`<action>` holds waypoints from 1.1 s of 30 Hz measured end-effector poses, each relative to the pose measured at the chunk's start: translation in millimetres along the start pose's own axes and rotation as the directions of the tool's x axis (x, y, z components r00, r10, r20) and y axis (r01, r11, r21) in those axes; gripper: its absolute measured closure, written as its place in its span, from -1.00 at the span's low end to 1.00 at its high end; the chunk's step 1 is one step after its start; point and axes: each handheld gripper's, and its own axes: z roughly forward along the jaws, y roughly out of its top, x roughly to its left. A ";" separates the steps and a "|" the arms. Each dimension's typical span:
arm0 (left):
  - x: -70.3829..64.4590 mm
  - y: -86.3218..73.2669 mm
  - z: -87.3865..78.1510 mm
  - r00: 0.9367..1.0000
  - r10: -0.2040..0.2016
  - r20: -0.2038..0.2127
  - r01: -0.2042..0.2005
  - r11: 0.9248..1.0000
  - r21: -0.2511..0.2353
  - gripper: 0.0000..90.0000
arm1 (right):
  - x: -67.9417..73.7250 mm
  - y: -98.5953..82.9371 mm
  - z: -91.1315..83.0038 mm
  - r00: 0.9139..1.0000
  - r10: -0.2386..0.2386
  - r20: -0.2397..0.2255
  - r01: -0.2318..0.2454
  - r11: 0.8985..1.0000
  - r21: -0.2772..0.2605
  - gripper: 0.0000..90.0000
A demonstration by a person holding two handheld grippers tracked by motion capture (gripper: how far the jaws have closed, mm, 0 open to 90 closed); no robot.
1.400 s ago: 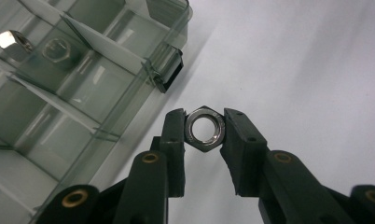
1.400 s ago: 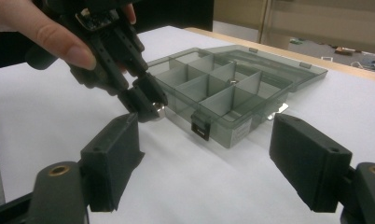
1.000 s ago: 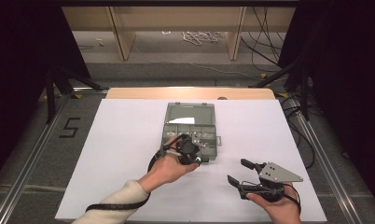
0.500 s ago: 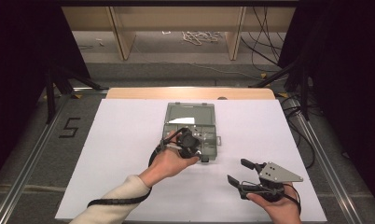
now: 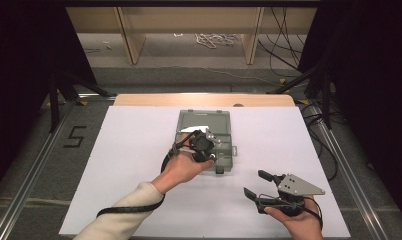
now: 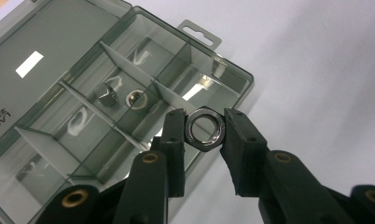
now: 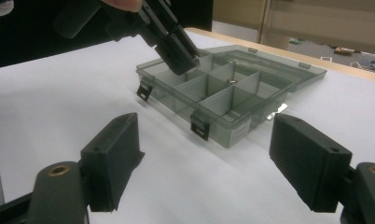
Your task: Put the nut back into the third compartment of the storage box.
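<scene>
Holding a steel hex nut [image 6: 204, 128] clamped flat-to-flat between its jaws, the left gripper [image 6: 203, 130] hung over the near corner of the open compartment box [image 6: 129, 74]. Beyond the jaw tips, one middle cell already held a nut [image 6: 106, 94] and a washer [image 6: 135, 99]. To do the drop well, the nut likely needed lowering inside the chosen cell's dividers before any release, so it could not bounce onto the white table [image 5: 129, 150]. The right gripper [image 5: 261, 186] rested apart from the box, its jaws spread wide and empty.
</scene>
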 end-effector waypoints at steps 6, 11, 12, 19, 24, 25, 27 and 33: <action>7.1 3.0 3.6 1.000 -0.009 -0.027 0.009 1.000 -0.005 0.56 | 0.0 0.0 0.0 1.000 0.000 0.000 0.000 1.000 0.000 -0.44; 12.1 5.3 5.9 0.999 -0.018 -0.038 0.018 1.000 -0.005 0.55 | 0.0 0.0 0.1 1.000 -0.001 0.000 0.001 1.000 0.000 -0.44; 13.5 6.1 6.3 0.999 -0.019 -0.041 0.019 1.000 -0.005 0.56 | 0.1 0.0 0.0 1.000 0.000 -0.001 0.000 1.000 0.001 -0.44; 21.0 10.9 9.3 0.998 -0.024 -0.060 0.023 1.000 -0.012 0.56 | 0.3 0.9 -2.8 1.000 0.002 0.008 -0.002 0.999 0.034 -0.44; 25.2 13.4 13.4 0.997 -0.044 -0.071 0.043 0.999 -0.013 0.56 | 0.0 0.4 -1.9 1.000 -0.003 0.012 0.003 1.000 0.023 -0.44; 26.7 13.8 14.4 0.996 -0.045 -0.072 0.044 0.999 -0.017 0.55 | 0.0 0.1 -1.0 1.000 -0.001 0.008 0.001 1.000 0.009 -0.44; 29.1 14.5 16.1 0.995 -0.056 -0.079 0.055 0.998 -0.019 0.55 | 0.0 0.5 -1.6 1.000 -0.003 0.010 0.003 1.000 0.016 -0.44; 34.6 16.3 19.2 0.993 -0.070 -0.091 0.068 0.997 -0.027 0.55 | 1.2 -0.2 -0.6 1.000 0.022 -0.009 -0.022 1.000 0.014 -0.44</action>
